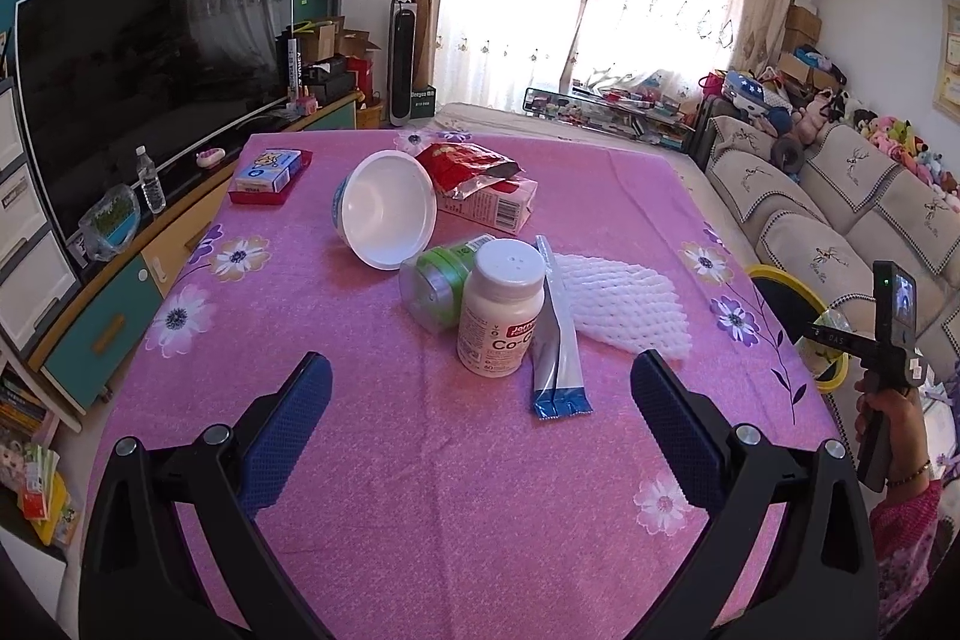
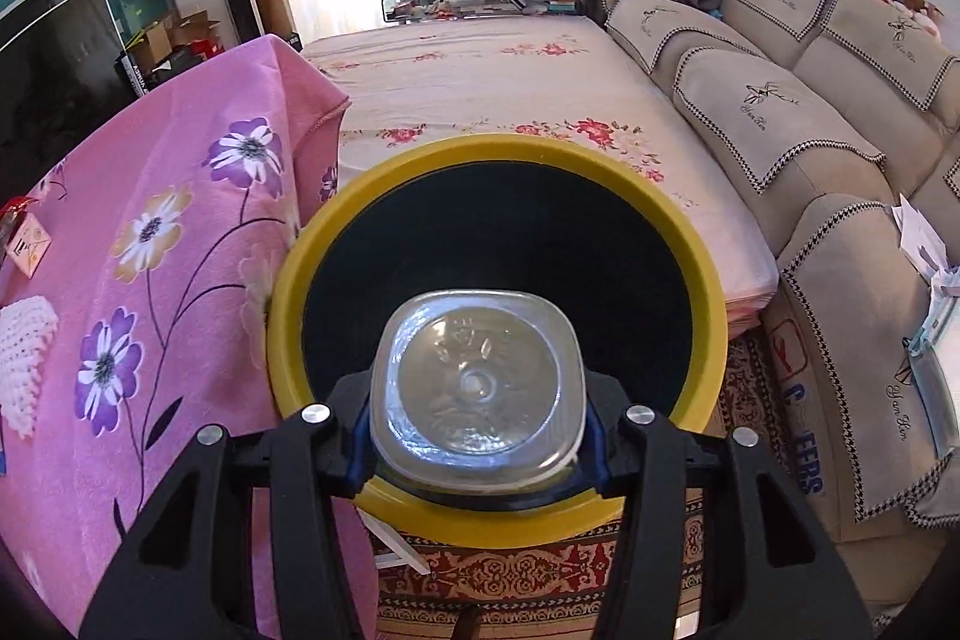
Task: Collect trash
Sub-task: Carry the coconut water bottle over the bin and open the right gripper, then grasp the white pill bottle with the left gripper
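The right gripper (image 2: 477,436) has its fingers clamped on a clear plastic container (image 2: 477,388), held bottom-first directly above the open mouth of the yellow-rimmed bin (image 2: 690,232), which stands just beside the worktop (image 1: 420,490). The left gripper (image 1: 480,388) hovers over the pink floral cloth, fingers wide apart with nothing between them. Ahead of it stand a white supplement bottle (image 1: 501,307), a blue-ended sachet (image 1: 558,340), white foam netting (image 1: 624,307), a tipped white tub (image 1: 387,208) and a red packet (image 1: 468,166).
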{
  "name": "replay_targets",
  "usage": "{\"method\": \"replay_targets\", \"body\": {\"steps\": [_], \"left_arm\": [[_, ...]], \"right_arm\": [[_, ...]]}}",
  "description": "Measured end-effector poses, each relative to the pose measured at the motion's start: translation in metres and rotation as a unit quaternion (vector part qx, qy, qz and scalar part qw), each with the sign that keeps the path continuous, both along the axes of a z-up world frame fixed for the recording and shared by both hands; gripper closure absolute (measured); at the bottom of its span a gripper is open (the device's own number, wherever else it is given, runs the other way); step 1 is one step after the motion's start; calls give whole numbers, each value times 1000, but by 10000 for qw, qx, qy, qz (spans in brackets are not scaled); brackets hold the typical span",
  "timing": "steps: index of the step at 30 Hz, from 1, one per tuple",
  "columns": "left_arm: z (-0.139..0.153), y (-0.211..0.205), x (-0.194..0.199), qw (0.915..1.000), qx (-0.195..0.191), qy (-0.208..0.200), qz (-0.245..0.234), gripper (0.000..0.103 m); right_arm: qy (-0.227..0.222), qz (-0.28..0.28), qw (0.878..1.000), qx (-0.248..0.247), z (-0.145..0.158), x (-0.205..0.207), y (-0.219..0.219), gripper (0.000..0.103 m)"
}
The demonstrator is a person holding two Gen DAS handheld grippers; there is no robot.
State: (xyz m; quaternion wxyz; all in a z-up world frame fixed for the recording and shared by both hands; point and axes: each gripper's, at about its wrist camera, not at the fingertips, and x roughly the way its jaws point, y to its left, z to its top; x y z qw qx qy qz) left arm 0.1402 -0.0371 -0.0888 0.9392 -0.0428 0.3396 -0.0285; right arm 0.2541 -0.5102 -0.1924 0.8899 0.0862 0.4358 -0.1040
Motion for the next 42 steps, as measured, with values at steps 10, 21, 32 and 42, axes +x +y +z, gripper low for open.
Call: {"method": "replay_targets", "body": {"steps": [10, 21, 32, 42], "left_arm": [[-8, -8, 8, 9999, 58, 115, -56, 5], [-25, -5, 43, 9998, 72, 192, -77, 5], [-43, -13, 92, 9991, 67, 209, -359, 26], [-49, -17, 106, 9985, 241, 166, -453, 42]], "right_arm": [[-136, -125, 9998, -13, 1, 18, -19, 38], [-594, 229, 9980, 18, 34, -23, 19, 33], [-614, 456, 9970, 105, 40, -35, 41, 33], [-561, 448, 9973, 177, 35, -33, 40, 33]]}}
